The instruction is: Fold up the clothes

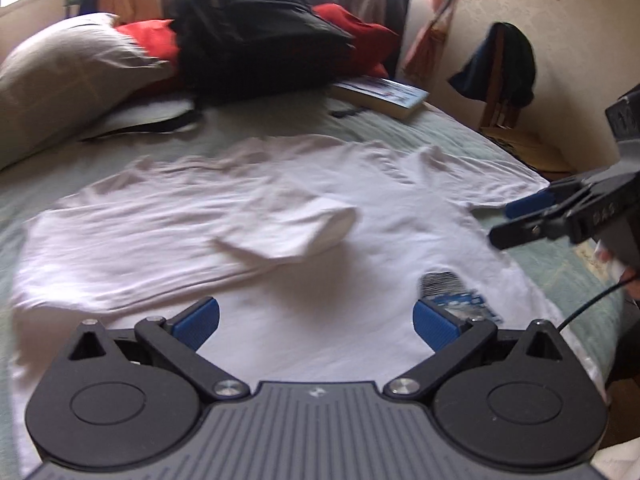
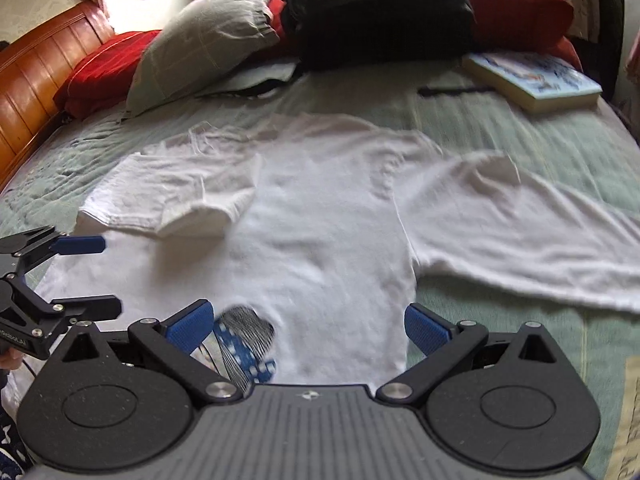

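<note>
We see a white T-shirt (image 2: 320, 216) lying spread on the pale green bedspread (image 2: 520, 128), its left sleeve (image 2: 192, 196) folded in over the chest and its right sleeve (image 2: 520, 232) stretched flat toward the bed's right side. A blue-and-black printed patch (image 2: 244, 344) sits near the hem, close to us. Both tools hover above the near end of the shirt: the left gripper (image 1: 316, 324) has its blue pads spread wide with nothing between them, and the right gripper (image 2: 306, 326) is likewise wide apart and empty.

Around the shirt there is bare bedspread on the far side and to the right of the outstretched sleeve (the roomiest stretch we can find). The head of the bed is crowded: a grey pillow (image 2: 200, 40), red cushions (image 2: 516, 8), a black backpack (image 2: 380, 12) and a book (image 2: 536, 80) lie well beyond the collar, none touching the shirt.

From the right wrist we make out the wooden headboard (image 2: 36, 76) at the left edge, hidden in the other view. From the left wrist we see a wooden chair (image 1: 508, 92) with dark clothing draped on it beside the bed, and a curtain (image 1: 436, 28) near the window.
</note>
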`<state>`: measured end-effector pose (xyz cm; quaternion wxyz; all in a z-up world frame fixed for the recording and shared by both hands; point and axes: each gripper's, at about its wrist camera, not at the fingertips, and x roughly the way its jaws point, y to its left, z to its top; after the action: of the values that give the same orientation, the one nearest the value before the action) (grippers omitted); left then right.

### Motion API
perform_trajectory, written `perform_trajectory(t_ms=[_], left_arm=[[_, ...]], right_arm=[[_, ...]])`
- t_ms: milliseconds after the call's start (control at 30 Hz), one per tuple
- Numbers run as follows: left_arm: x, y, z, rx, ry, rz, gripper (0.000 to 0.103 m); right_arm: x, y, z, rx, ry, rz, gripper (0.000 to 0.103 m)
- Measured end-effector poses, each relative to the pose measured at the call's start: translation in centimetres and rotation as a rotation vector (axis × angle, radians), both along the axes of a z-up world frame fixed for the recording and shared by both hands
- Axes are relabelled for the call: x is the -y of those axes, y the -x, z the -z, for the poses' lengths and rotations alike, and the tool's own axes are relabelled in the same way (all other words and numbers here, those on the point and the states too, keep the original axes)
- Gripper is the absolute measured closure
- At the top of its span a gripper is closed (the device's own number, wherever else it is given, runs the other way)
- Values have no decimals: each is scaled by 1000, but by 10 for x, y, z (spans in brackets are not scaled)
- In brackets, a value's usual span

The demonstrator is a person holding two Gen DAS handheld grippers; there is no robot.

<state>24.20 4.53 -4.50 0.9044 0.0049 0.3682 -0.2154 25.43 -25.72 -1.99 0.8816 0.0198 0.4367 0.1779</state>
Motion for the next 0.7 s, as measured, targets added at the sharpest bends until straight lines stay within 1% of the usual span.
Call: perform_trajectory(t_ms=[100, 200, 333, 367, 400, 433, 567, 700], left_arm=[[-42, -11, 14, -26, 40, -109, 1], [-72, -26, 31, -51, 88, -190, 1], [-100, -39, 39, -9, 180, -297, 1], [-106, -41, 40, -18, 189, -325, 1], [-112, -41, 42, -36, 193, -353, 1], [-116, -38, 42, -34, 192, -363, 1], [-121, -17, 37, -37, 130, -349, 1], [-118, -11, 20, -3, 81, -319, 1]], right_arm=[[-23, -6, -13, 45, 10, -40, 0], [-47, -10, -19, 66, 7, -82, 0], [-74, -14, -22, 73, 9, -126, 0], [-79, -15, -22, 72, 11, -135, 0], [-84, -17, -21, 70, 14, -140, 0], [-86, -18, -20, 67, 18, -142, 0], [-91, -29, -9, 38, 40, -134, 0], [-102, -49, 2, 43, 83, -128, 0]])
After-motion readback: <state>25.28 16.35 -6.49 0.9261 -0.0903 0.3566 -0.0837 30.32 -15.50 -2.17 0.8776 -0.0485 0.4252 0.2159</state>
